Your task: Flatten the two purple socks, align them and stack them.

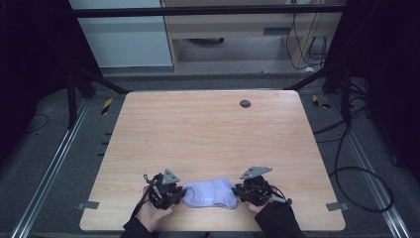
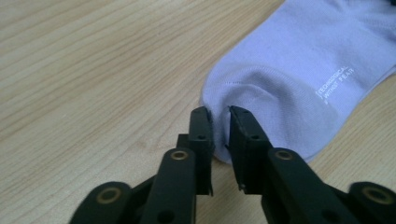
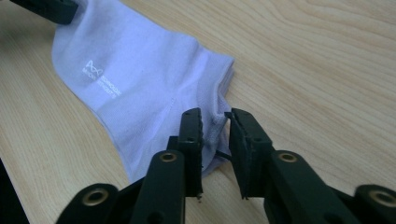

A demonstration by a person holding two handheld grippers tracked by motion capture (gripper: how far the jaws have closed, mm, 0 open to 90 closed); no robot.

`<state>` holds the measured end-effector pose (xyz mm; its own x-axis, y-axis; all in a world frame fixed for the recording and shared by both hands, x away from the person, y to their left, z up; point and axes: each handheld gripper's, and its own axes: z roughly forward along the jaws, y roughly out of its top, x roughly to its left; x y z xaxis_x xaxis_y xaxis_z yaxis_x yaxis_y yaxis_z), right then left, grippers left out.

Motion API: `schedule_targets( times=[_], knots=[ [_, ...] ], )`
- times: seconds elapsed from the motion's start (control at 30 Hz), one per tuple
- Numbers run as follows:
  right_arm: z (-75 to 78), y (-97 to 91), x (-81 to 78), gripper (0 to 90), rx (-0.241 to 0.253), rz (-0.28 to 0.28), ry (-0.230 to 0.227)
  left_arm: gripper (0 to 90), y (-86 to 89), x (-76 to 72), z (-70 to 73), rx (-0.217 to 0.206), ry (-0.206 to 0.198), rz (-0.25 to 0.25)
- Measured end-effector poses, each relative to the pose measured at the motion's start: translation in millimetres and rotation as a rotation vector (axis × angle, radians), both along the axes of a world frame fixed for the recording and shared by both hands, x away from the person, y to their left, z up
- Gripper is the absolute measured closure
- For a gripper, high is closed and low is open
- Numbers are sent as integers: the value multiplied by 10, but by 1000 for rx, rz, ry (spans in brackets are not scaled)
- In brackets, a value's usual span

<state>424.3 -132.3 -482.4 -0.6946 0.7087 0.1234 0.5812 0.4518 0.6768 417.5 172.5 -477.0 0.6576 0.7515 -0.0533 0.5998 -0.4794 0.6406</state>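
A pale lilac ankle sock [image 1: 210,194] lies flat near the front edge of the wooden table [image 1: 208,129], between my two grippers. My left gripper [image 1: 180,192] is at the sock's left end. In the left gripper view its jaws [image 2: 219,114] stand a little apart around the rounded toe of the sock [image 2: 299,60], and a gap shows between the pads. My right gripper [image 1: 239,193] is at the sock's right end. Its jaws [image 3: 214,116] are slightly parted around the edge of the sock [image 3: 135,79] near the cuff. White print marks the fabric.
A small dark round disc [image 1: 245,103] sits near the table's far edge. Grey tape tabs [image 1: 87,205] mark the front corners. Metal rails run along both sides, and cables [image 1: 356,173] lie on the floor to the right. The person's hands come in at the front edge.
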Motion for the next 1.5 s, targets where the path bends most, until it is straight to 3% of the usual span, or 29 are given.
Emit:
schedule_targets(
  times=[0.2, 0.3, 0.43, 0.53, 0.77, 1.1, 1.3, 1.5],
  knots=[
    [59, -72, 12, 681, 61, -40, -45, 586, 67, 10, 92, -64, -81, 55],
    [77, -77, 11, 725, 93, -34, -75, 603, 48, 26, 131, -107, -124, 55],
    [90, -34, -5, 809, 125, -11, -86, 684, -85, 37, 164, -131, -161, 26],
    [65, -3, -5, 866, 142, 13, -67, 746, -205, 41, 136, -117, -161, -5],
    [-51, 72, -6, 900, 85, 51, -19, 840, -287, 31, -5, -51, -71, -60],
    [-138, 102, -19, 900, 35, 52, 23, 865, -334, -41, -92, 6, -53, -125],
    [-118, 82, -14, 900, 53, 53, 18, 821, -330, -51, -77, -5, -65, -135],
    [29, -52, -3, 884, 140, 14, -67, 755, -131, -13, 135, -85, -144, -81]
  ],
)
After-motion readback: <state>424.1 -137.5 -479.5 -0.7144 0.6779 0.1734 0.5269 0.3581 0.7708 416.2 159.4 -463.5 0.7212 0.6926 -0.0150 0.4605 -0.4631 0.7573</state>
